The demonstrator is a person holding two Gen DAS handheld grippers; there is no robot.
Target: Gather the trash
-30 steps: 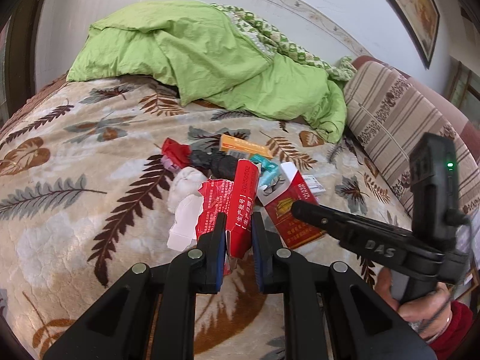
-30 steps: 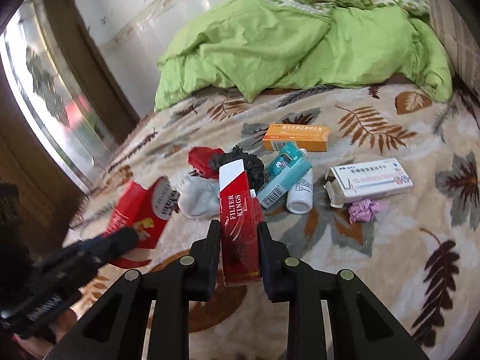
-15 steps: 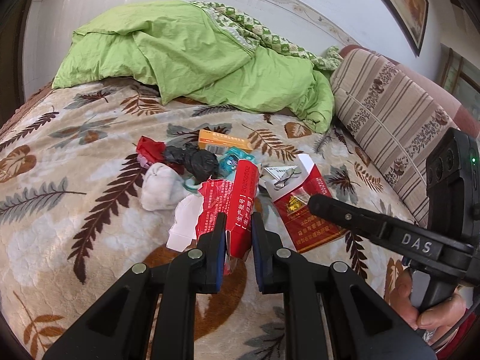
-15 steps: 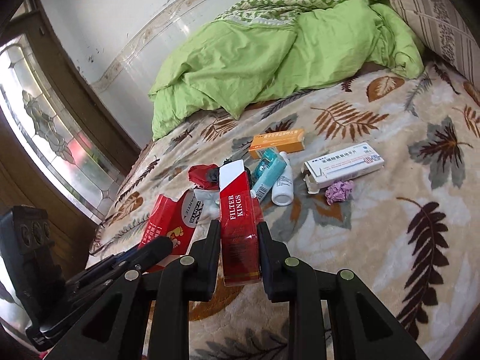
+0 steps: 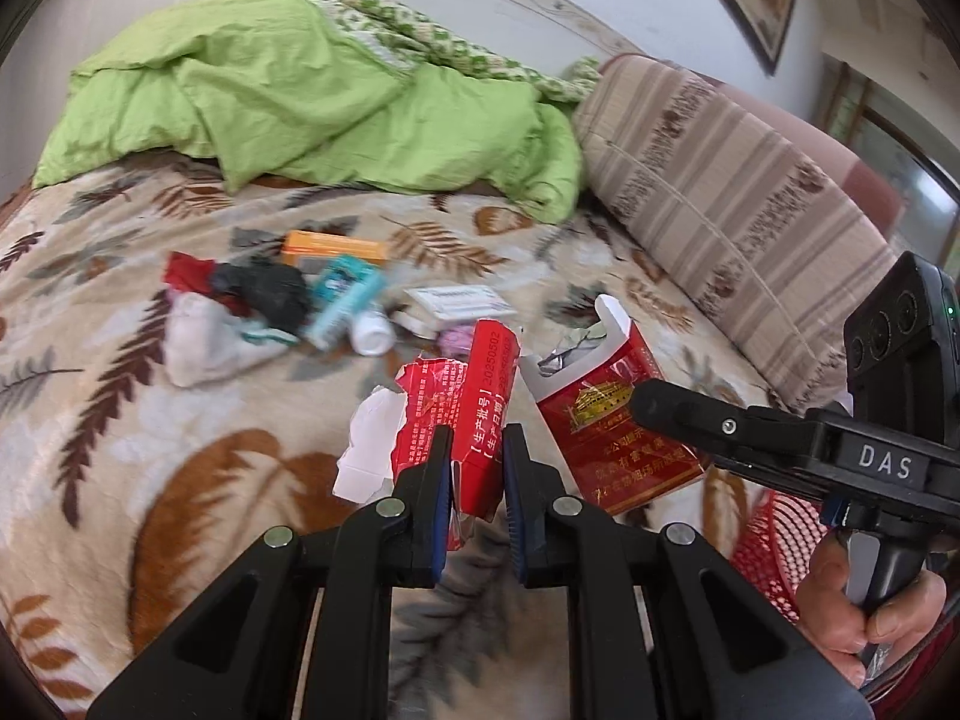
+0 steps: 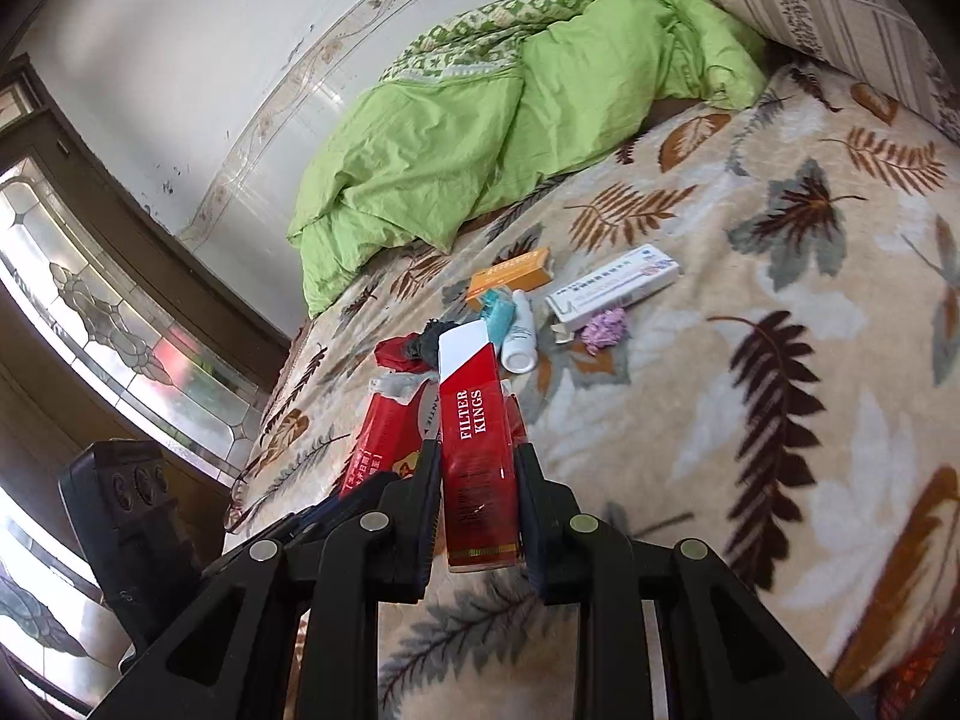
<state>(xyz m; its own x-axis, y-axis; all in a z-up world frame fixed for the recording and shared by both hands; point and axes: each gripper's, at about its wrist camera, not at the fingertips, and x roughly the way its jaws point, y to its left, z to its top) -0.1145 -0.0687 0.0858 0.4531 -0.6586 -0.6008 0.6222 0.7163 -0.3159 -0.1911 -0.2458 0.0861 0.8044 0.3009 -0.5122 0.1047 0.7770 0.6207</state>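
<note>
My left gripper (image 5: 475, 447) is shut on a torn red paper packet (image 5: 480, 414) held above the bed. My right gripper (image 6: 477, 462) is shut on a red cigarette box (image 6: 477, 450) marked FILTER KINGS; the box also shows in the left wrist view (image 5: 606, 426). More trash lies on the leaf-patterned blanket (image 5: 120, 468): an orange box (image 5: 333, 247), a teal box (image 5: 345, 297), a white bottle (image 5: 372, 330), a white medicine box (image 6: 612, 291), a purple wad (image 6: 606, 327), a black bag (image 5: 267, 294), a red wrapper (image 5: 186, 273) and white tissue (image 5: 201, 345).
A red mesh basket (image 5: 774, 552) sits low at the right, under the right gripper. A green quilt (image 5: 288, 90) is bunched at the head of the bed. A striped cushion (image 5: 720, 216) lies along the right side. A glass-panelled door (image 6: 120, 348) stands beside the bed.
Both grippers have pulled back and up from the trash pile with their red packs still held. The pile looks farther away, and the red basket has come into the left wrist view.
</note>
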